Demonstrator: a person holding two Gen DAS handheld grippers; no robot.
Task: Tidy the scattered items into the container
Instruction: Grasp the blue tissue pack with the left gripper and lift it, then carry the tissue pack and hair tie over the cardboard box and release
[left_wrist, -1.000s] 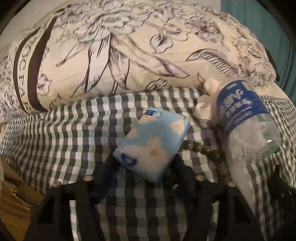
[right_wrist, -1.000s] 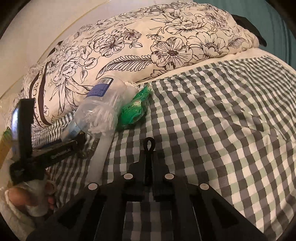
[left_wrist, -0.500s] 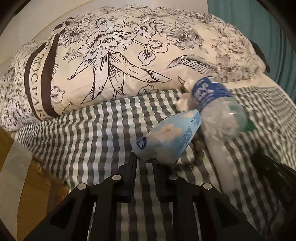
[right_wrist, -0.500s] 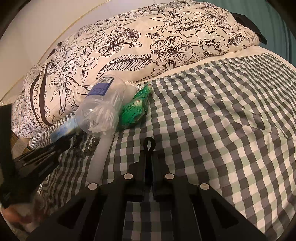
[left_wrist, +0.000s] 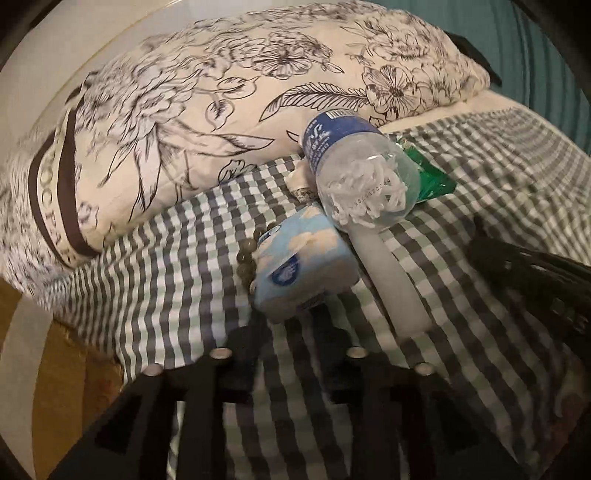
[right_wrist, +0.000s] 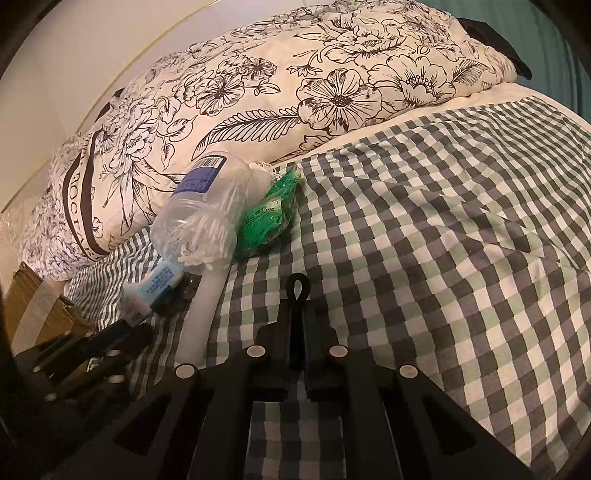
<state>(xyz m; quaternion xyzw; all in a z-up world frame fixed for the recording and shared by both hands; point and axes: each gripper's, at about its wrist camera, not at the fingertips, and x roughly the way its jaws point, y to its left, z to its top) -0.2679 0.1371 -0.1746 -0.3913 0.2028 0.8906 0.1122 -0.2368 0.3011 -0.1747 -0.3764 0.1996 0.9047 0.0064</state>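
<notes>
The left claw (left_wrist: 291, 325) is opening, its fingers either side of the near end of the light blue tissue pack (left_wrist: 301, 264) without pressing it. The right claw (right_wrist: 297, 295) is closed on nothing above the checked bed sheet (right_wrist: 443, 258). The pack lies near the bed's left edge, touching a bead bracelet (left_wrist: 248, 254) and a clear bottle (left_wrist: 364, 177) beside the floral pillow (left_wrist: 221, 110). A green packet (right_wrist: 267, 218) sits beside the bottle.

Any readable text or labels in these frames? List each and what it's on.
"ROCPAR", roughly, partly cut off: dark band on the floral pillow.
Printed digits on the clear bottle: too blurred to read.
Bottle's blue label and barcode: unreadable.
Blue tissue pack logo: unreadable.
Green packet: too small.
</notes>
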